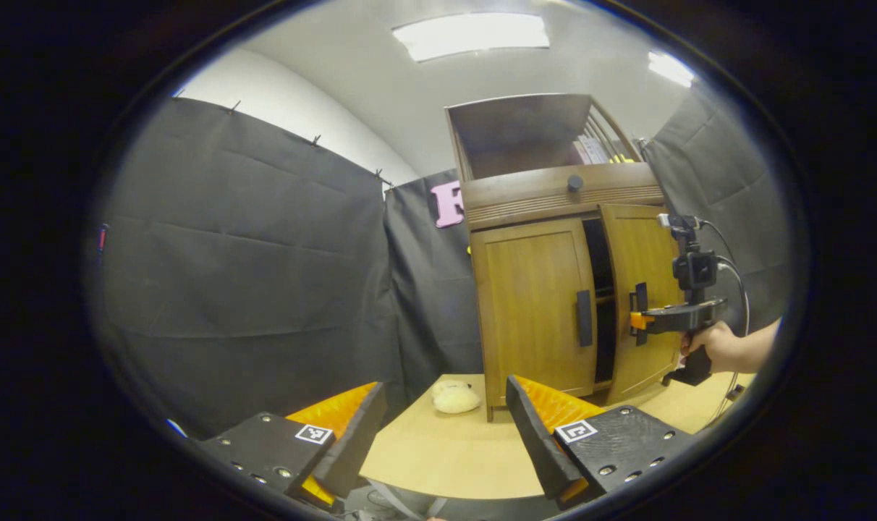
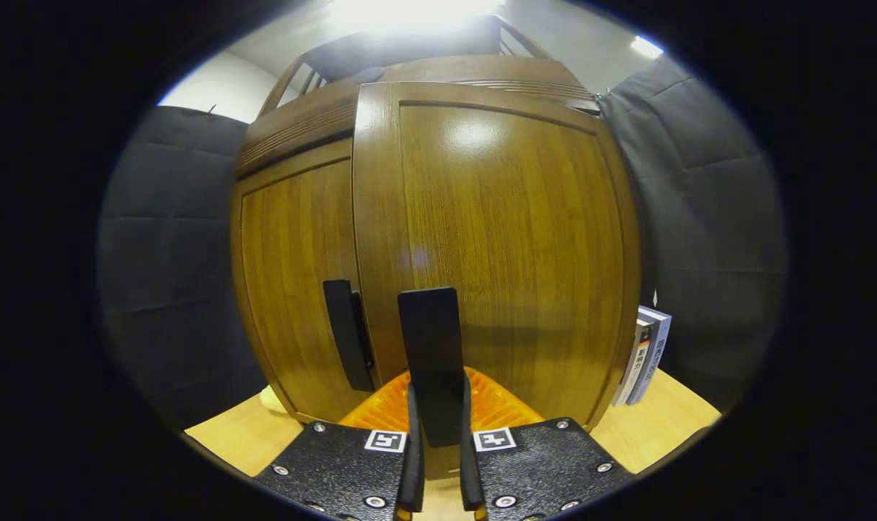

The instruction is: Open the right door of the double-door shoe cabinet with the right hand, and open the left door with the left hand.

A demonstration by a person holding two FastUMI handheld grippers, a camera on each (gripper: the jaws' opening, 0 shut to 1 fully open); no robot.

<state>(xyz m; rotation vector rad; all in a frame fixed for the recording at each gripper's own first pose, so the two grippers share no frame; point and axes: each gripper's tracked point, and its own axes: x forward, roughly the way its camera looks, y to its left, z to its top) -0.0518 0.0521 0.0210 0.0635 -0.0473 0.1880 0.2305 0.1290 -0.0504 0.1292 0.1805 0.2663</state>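
The shoe cabinet [image 1: 547,289] stands on the tabletop [image 1: 438,449]. Its right door [image 2: 496,246] is partly open, and the right gripper [image 2: 436,434] has its fingers closed on the black handle [image 2: 430,354]. The left door [image 1: 532,311] is closed; the left gripper [image 1: 438,434] waits wide open and empty. If the pull goes off the door's arc, the handle may slip out.
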